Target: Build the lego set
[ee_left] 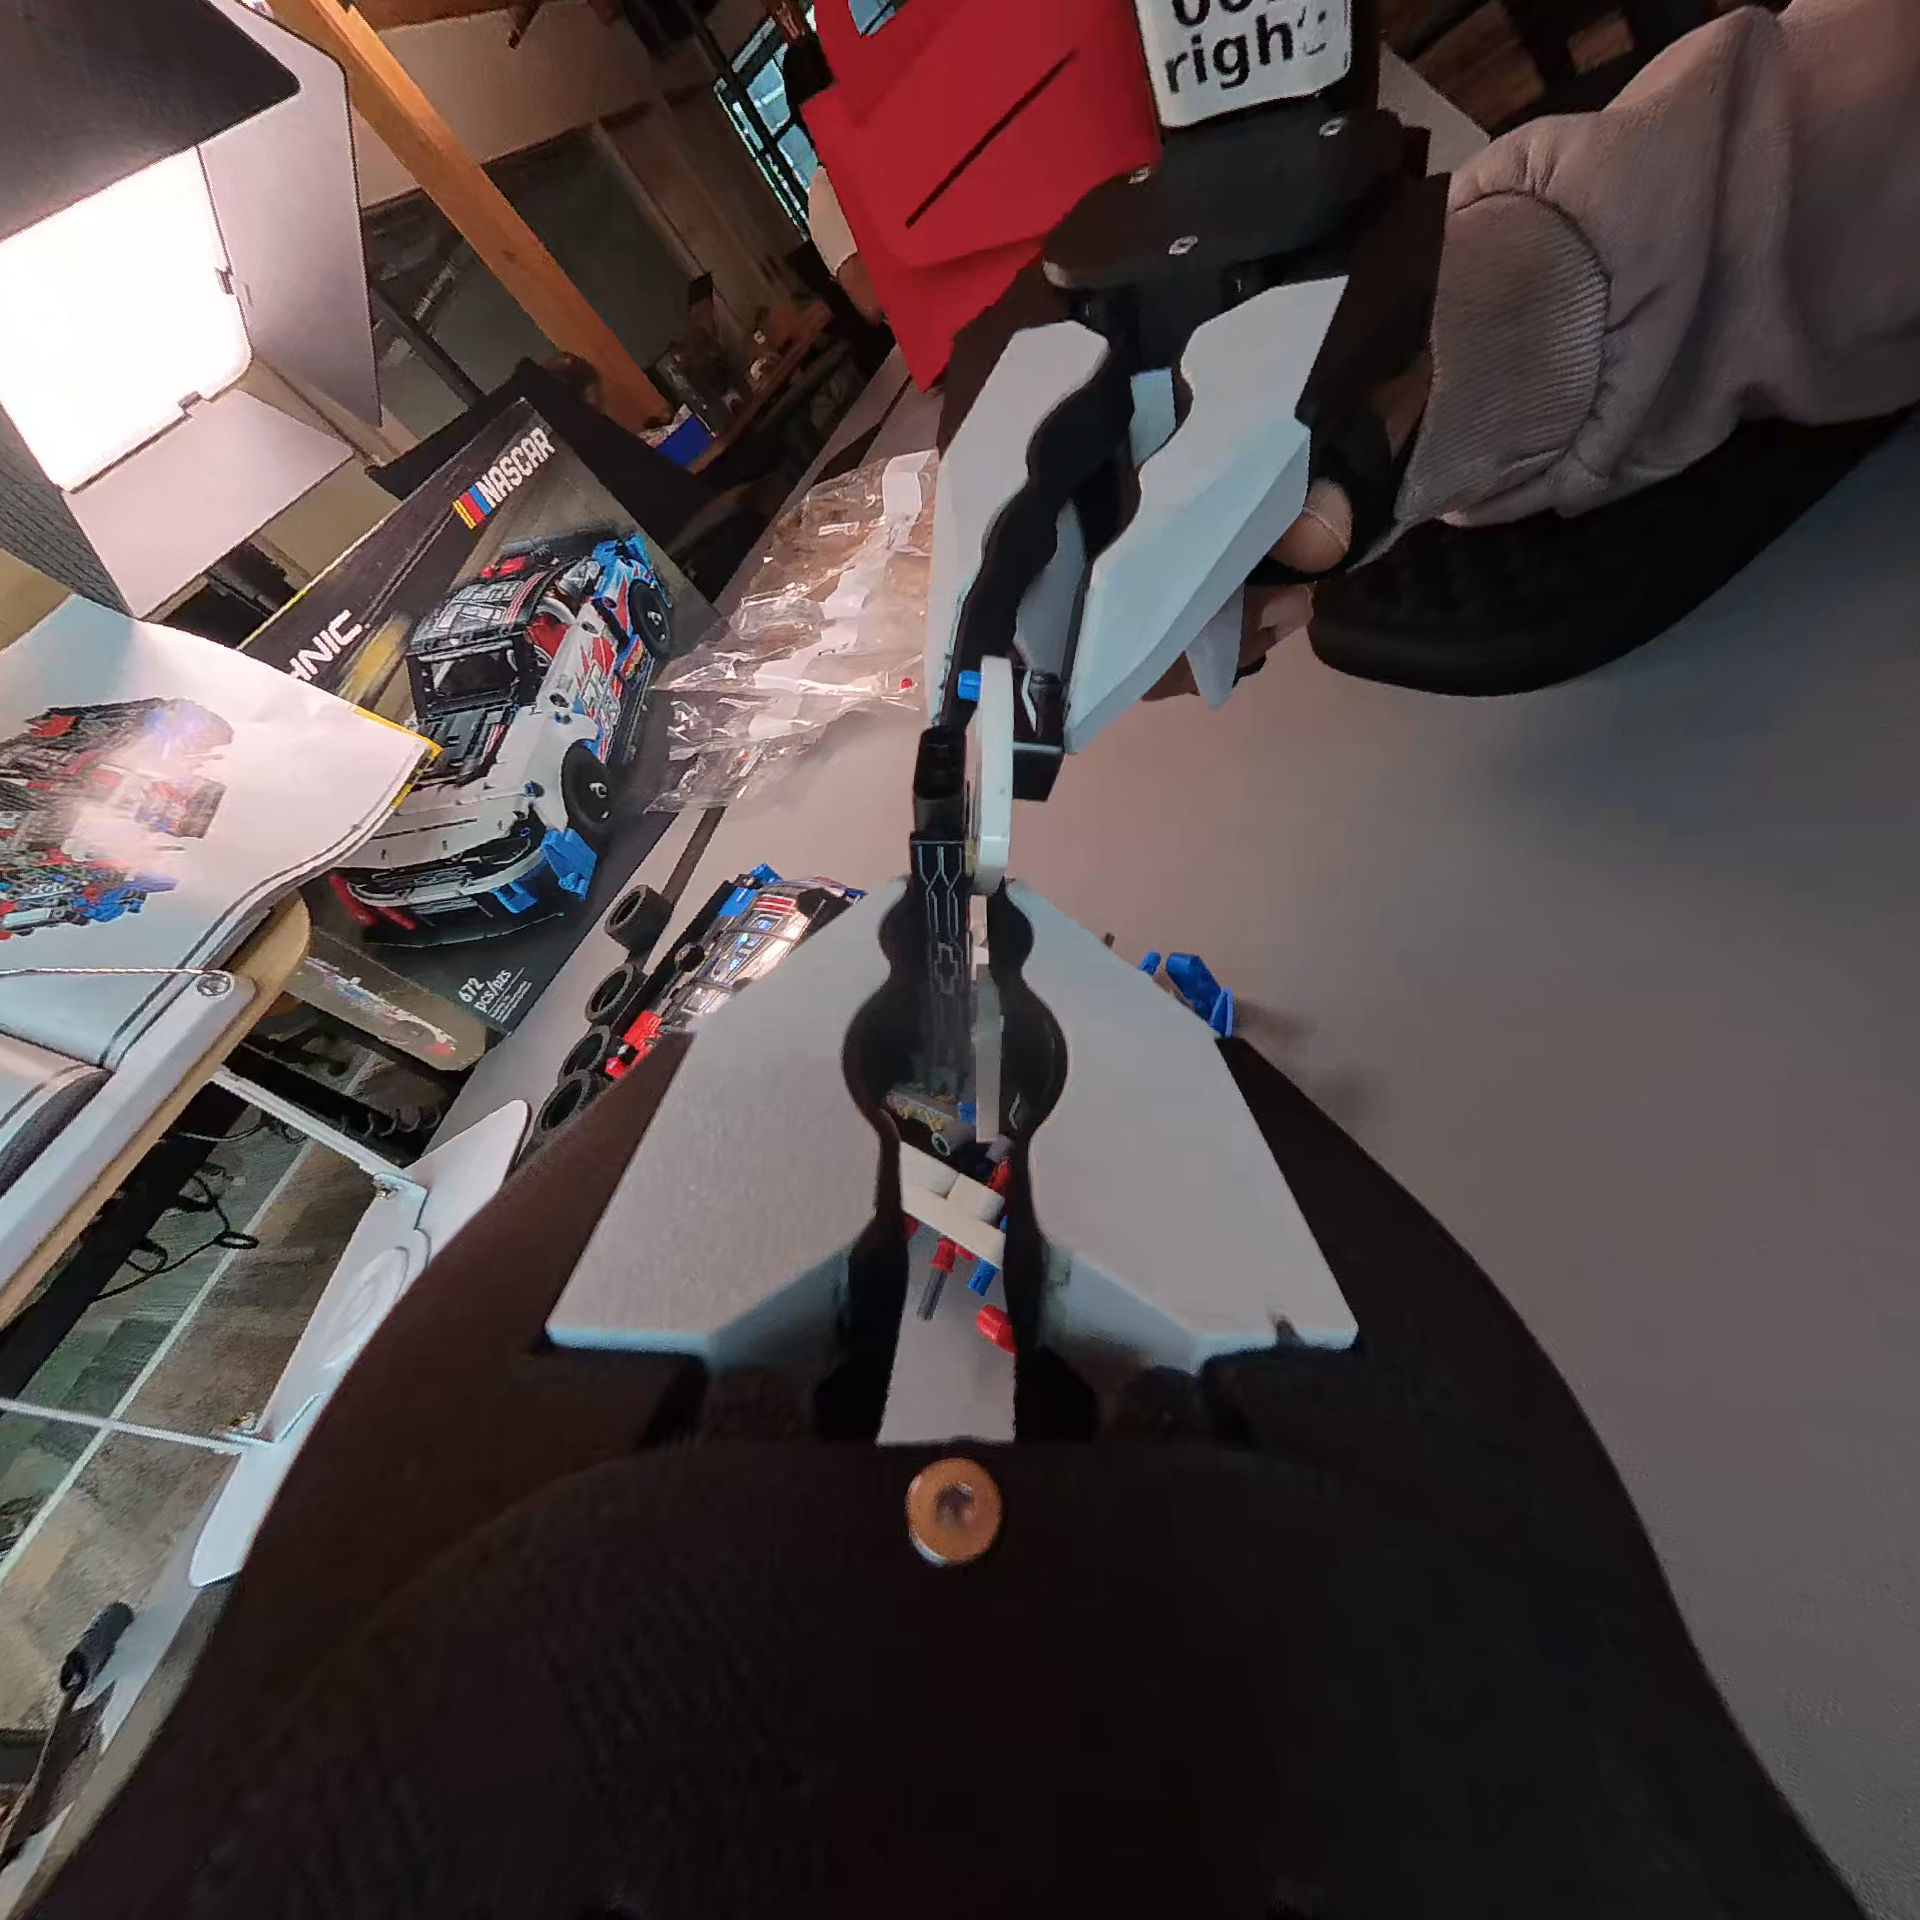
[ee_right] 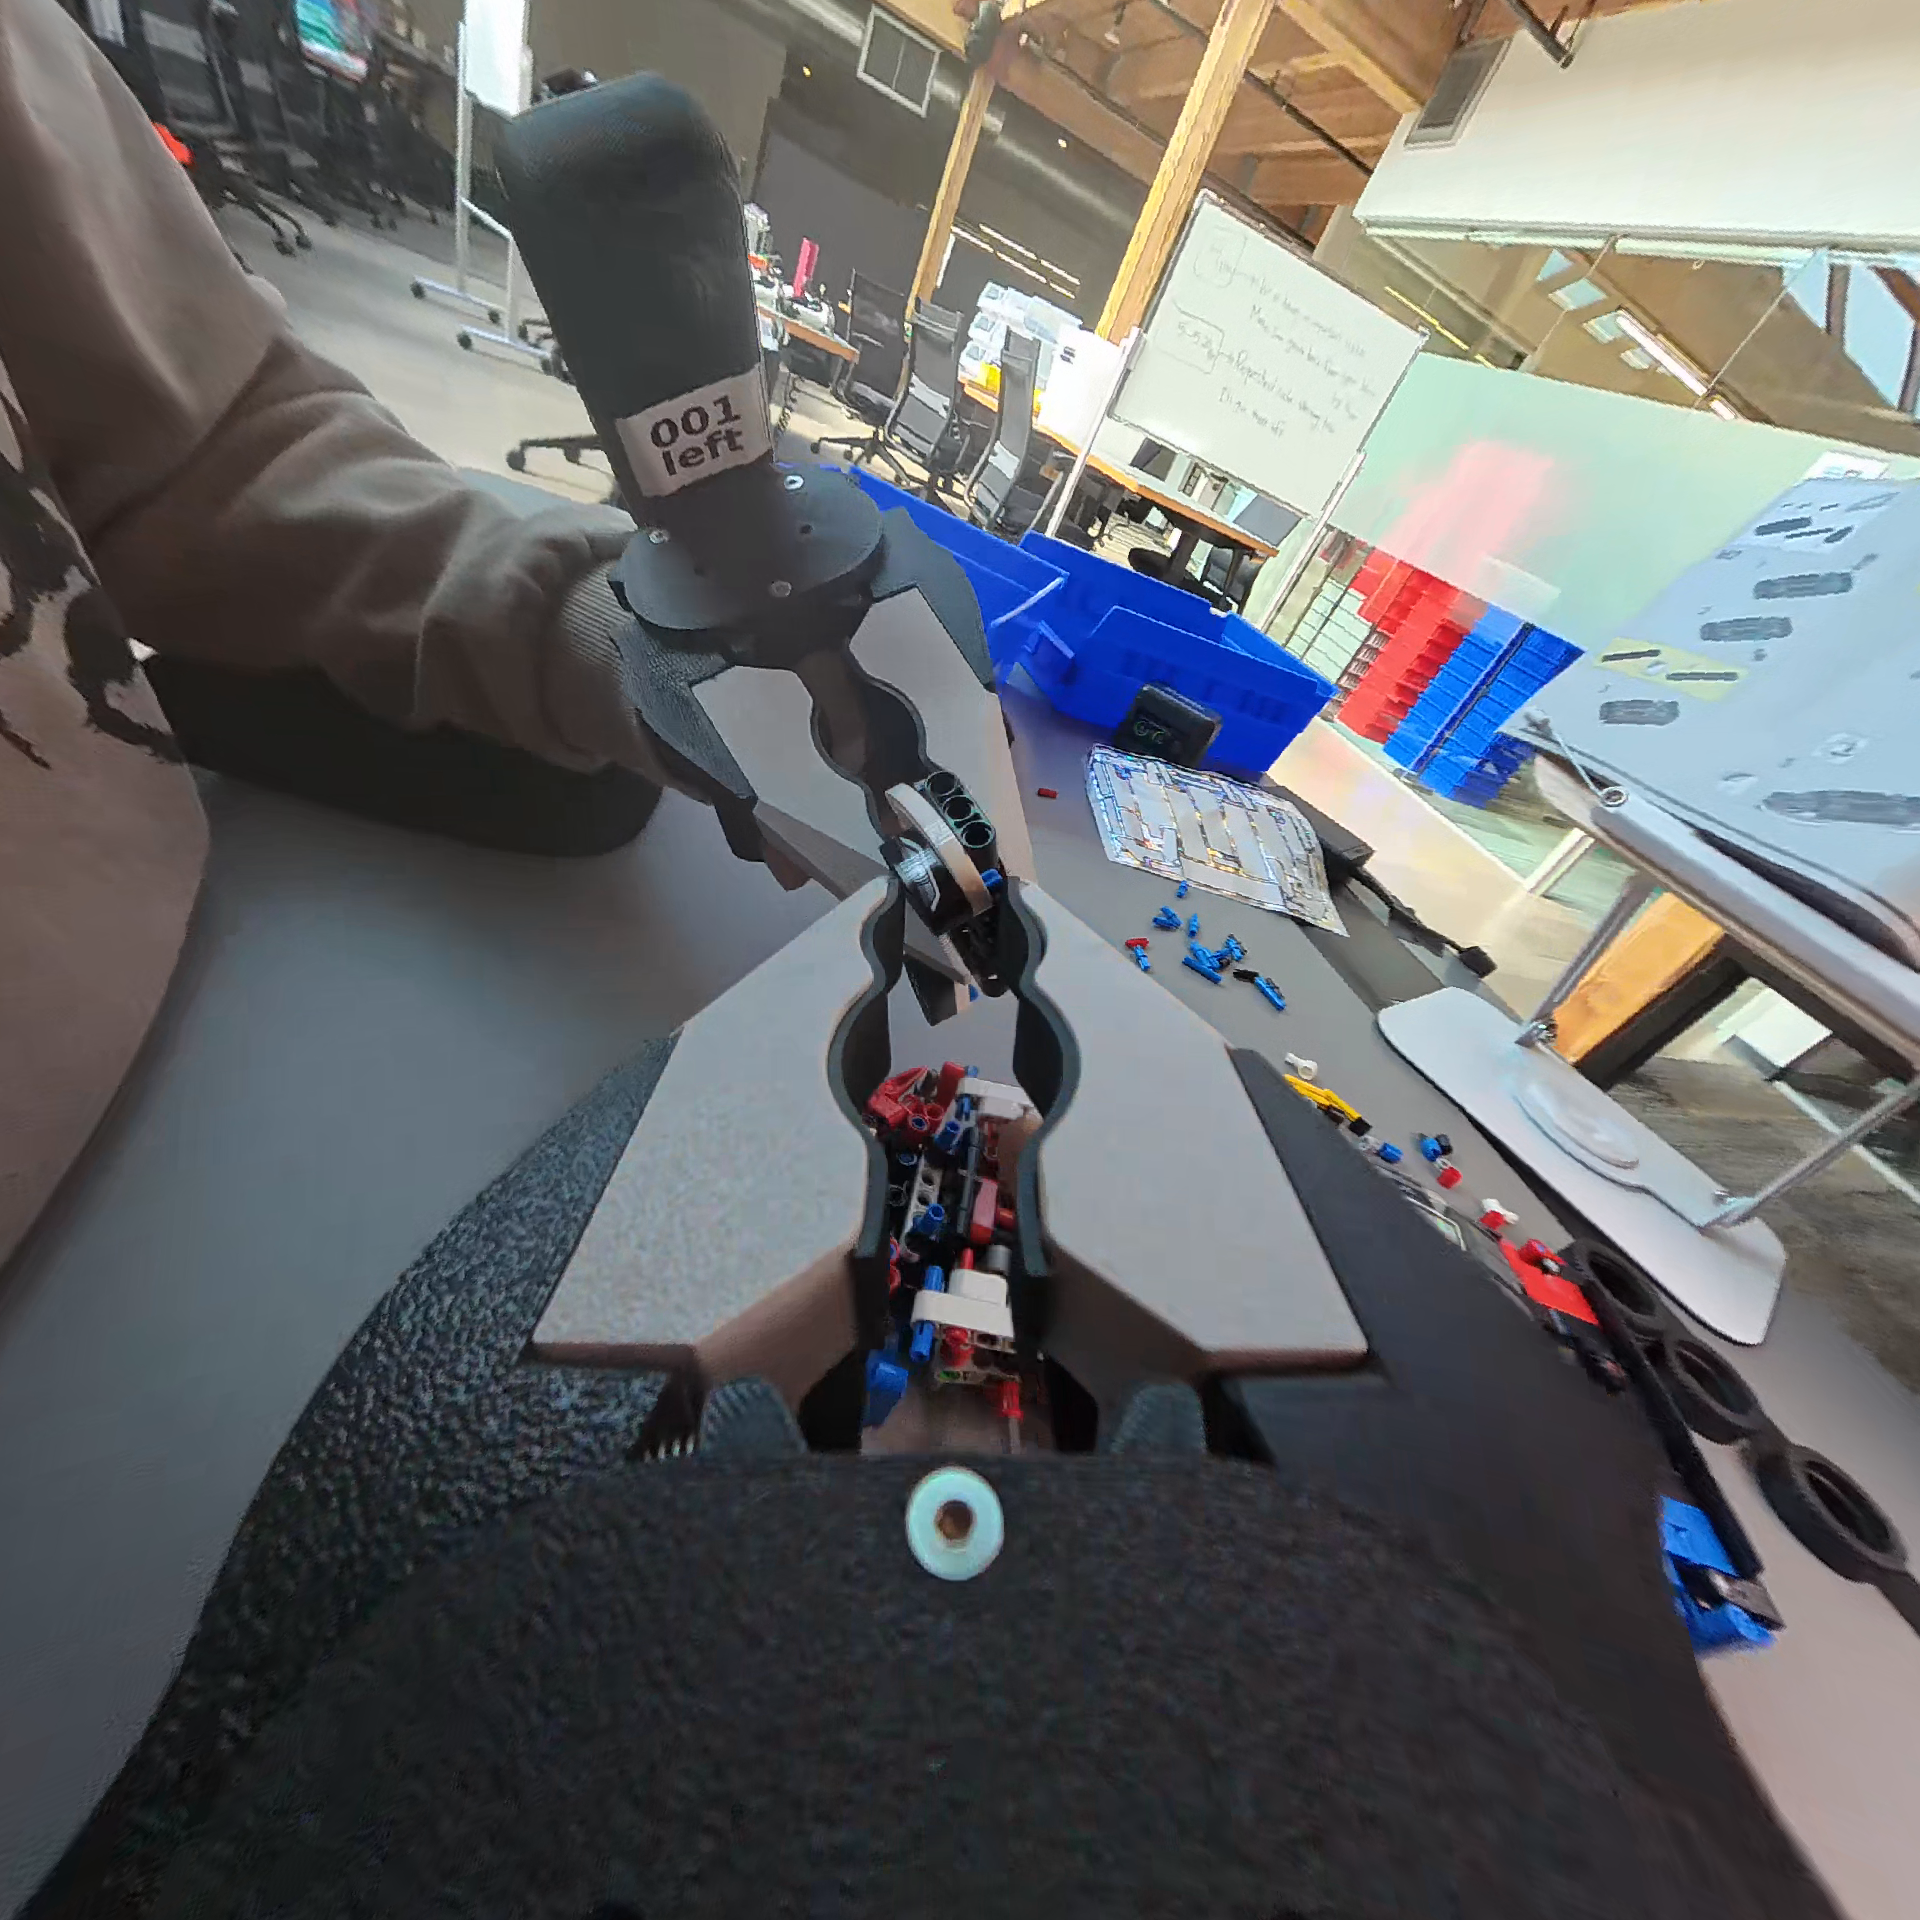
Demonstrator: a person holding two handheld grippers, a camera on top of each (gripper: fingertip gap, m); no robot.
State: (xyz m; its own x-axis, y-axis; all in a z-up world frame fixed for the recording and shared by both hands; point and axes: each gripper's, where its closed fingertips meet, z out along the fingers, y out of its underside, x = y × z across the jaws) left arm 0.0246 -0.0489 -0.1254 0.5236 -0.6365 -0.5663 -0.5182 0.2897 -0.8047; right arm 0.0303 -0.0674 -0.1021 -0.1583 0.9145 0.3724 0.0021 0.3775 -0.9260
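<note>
A small lego sub-assembly [ee_left: 940, 862] hangs in the air between both grippers: a black stickered beam, a white curved panel [ee_left: 995, 769] and a blue pin. My left gripper [ee_left: 951, 899] is shut on its lower end. My right gripper [ee_left: 1013, 717] comes in from above and is shut on its upper end. In the right wrist view the same sub-assembly [ee_right: 951, 842] sits between my right gripper [ee_right: 951, 904] and my left gripper [ee_right: 914, 831], which reaches in from the upper left. A pile of loose lego parts [ee_right: 945, 1226] lies on the table below.
The lego box [ee_left: 499, 727], an instruction booklet on a stand [ee_left: 156, 790], plastic bags [ee_left: 810, 623], the part-built car [ee_left: 727, 956] and tyres [ee_left: 603, 997] lie to the left. A sticker sheet [ee_right: 1205, 831], blue pins [ee_right: 1205, 956], blue bins [ee_right: 1122, 634] and the stand base [ee_right: 1558, 1143] are there too. Both grippers' tips are close together, under 4 cm apart.
</note>
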